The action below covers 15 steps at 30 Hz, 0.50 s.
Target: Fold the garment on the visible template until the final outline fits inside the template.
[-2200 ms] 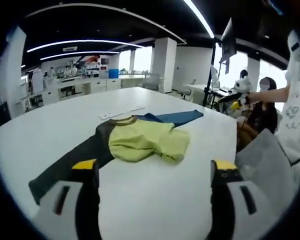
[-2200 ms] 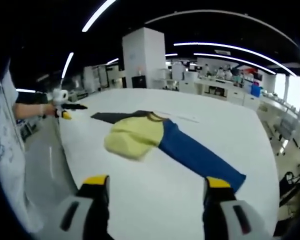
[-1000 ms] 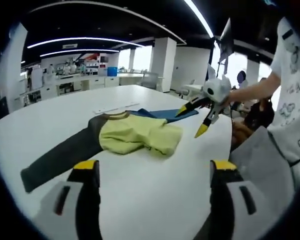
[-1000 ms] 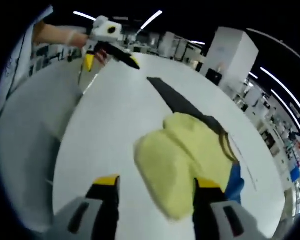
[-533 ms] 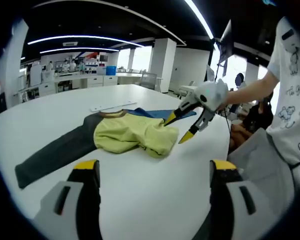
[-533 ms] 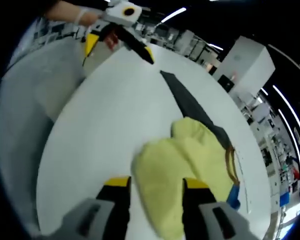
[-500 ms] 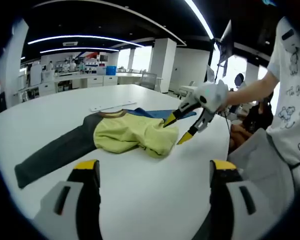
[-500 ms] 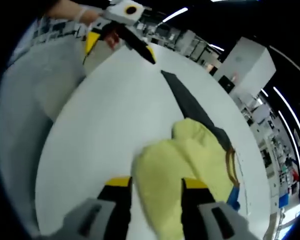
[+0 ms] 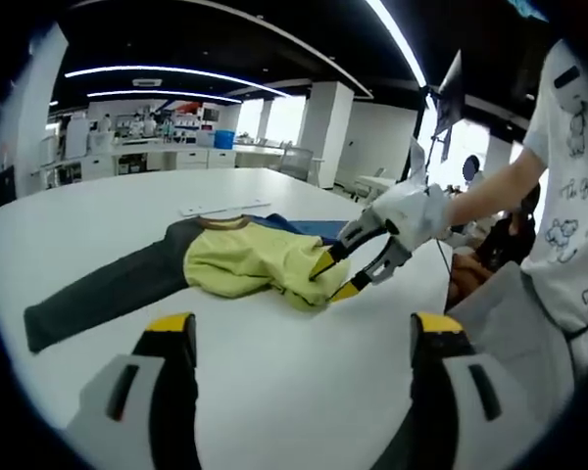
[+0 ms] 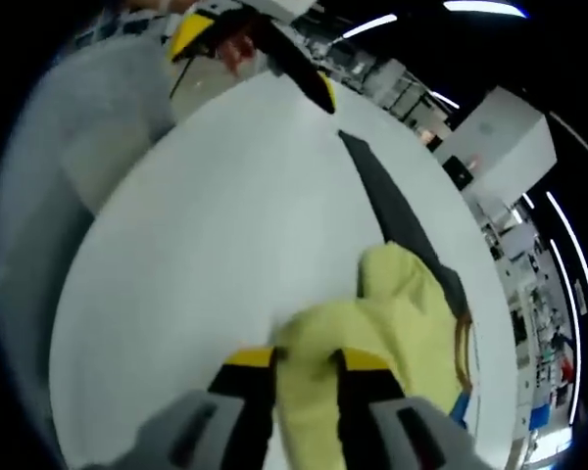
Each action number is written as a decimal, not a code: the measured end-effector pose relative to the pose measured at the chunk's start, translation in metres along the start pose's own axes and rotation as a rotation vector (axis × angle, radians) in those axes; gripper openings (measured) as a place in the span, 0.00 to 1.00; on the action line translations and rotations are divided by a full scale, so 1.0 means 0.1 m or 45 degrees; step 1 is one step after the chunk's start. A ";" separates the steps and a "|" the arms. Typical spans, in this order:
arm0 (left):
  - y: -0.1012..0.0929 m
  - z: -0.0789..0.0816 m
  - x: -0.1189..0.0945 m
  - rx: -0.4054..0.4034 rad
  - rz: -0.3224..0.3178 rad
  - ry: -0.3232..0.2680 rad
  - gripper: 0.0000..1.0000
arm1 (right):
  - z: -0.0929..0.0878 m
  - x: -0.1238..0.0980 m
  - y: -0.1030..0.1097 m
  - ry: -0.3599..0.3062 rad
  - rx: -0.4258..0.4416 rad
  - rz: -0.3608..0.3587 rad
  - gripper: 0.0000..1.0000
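Soft matt cloth garment point(image 9: 245, 262); smooth white table point(image 9: 304, 372).

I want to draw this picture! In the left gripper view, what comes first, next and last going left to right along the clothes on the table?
dark grey sleeve → yellow-green folded part → right gripper, nipping the yellow-green edge → person's white printed shirt

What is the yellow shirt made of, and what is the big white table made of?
The yellow shirt looks like soft knit cloth, maybe cotton: it is matte and bunches into wrinkles where the right tongs pinch its edge. The white table looks hard and smooth, perhaps laminate or painted board, with a faint sheen and no grain; the exact material is unclear.
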State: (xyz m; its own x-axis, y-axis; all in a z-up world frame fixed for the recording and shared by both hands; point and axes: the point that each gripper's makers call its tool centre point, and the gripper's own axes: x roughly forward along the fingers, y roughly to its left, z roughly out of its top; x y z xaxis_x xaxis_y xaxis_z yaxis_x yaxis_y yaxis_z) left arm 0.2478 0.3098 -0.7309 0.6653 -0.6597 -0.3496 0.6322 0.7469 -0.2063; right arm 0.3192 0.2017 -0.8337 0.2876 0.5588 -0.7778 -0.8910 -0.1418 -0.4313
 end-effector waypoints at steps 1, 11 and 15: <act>0.00 0.00 0.00 -0.001 -0.001 -0.001 0.87 | 0.00 0.01 -0.01 0.003 -0.006 -0.005 0.18; 0.03 -0.02 0.00 -0.025 0.004 -0.011 0.87 | 0.02 0.05 -0.09 0.000 0.038 -0.015 0.00; 0.04 -0.03 0.01 -0.032 0.006 -0.011 0.87 | 0.02 0.05 -0.12 -0.004 0.042 -0.019 0.00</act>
State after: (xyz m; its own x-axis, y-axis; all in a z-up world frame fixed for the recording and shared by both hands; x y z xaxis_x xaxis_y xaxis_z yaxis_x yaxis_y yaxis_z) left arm 0.2498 0.3126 -0.7348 0.6718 -0.6569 -0.3424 0.6190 0.7517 -0.2275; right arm 0.3308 0.2077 -0.8310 0.2997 0.5633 -0.7700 -0.8976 -0.1068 -0.4276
